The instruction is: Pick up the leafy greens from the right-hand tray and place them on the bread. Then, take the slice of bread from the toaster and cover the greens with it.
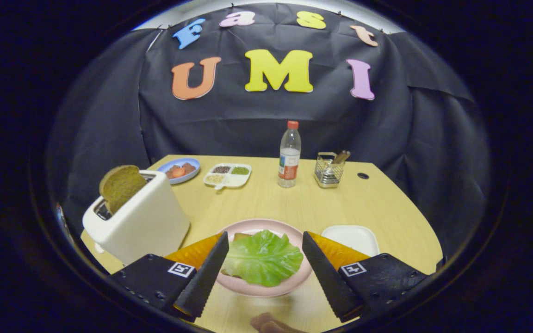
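Observation:
A green lettuce leaf (263,258) lies on a slice of bread (240,237) on the pink plate (253,286), right between my two fingers. My gripper (264,241) stands open above the plate, with nothing held; the leaf rests on its own. To the left stands a white toaster (142,219) with a brown slice of bread (119,186) sticking up out of its slot. Just beyond my right finger sits a white tray (352,237), bare inside.
At the table's far side are a blue plate with food (181,170), a white divided dish (227,175), a plastic bottle (289,156) and a wire basket (329,170). A brown object (266,322) pokes in near the front edge of the wooden table (387,208).

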{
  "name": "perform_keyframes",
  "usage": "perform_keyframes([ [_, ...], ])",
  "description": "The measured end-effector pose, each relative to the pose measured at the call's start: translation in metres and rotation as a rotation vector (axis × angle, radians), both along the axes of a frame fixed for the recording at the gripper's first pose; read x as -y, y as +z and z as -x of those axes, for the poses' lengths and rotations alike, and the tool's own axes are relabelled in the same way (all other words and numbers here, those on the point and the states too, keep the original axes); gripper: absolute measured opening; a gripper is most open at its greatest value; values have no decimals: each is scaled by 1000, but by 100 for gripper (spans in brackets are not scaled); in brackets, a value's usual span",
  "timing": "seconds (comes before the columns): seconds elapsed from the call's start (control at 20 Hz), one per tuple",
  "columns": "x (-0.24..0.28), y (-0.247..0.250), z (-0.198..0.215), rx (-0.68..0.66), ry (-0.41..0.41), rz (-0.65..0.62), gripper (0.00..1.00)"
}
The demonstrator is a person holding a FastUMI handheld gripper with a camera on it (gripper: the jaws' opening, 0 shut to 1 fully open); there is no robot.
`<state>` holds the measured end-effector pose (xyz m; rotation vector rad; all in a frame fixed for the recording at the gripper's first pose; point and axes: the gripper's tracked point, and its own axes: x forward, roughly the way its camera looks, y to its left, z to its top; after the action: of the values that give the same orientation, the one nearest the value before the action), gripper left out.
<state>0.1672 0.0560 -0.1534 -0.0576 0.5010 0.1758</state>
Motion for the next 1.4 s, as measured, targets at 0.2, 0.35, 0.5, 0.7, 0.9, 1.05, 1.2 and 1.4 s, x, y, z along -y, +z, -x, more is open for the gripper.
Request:
perform_keyframes([
  [0.2, -47, 51, 20, 64, 47, -57, 98],
  [0.35, -87, 72, 29, 77, 87, -86, 97],
  [0.5, -124, 84, 33, 107, 119, -85, 97],
  [0.7, -175, 75, 26, 92, 156, -78, 98],
  [0.9, -205, 45, 10, 24, 146, -38, 98],
  [1.05, -217, 35, -1, -7, 123, -25, 96],
  [1.2, -223, 29, -9, -27, 95, 22, 87],
  [1.4, -219, 16, -13, -78, 29, 62, 64],
])
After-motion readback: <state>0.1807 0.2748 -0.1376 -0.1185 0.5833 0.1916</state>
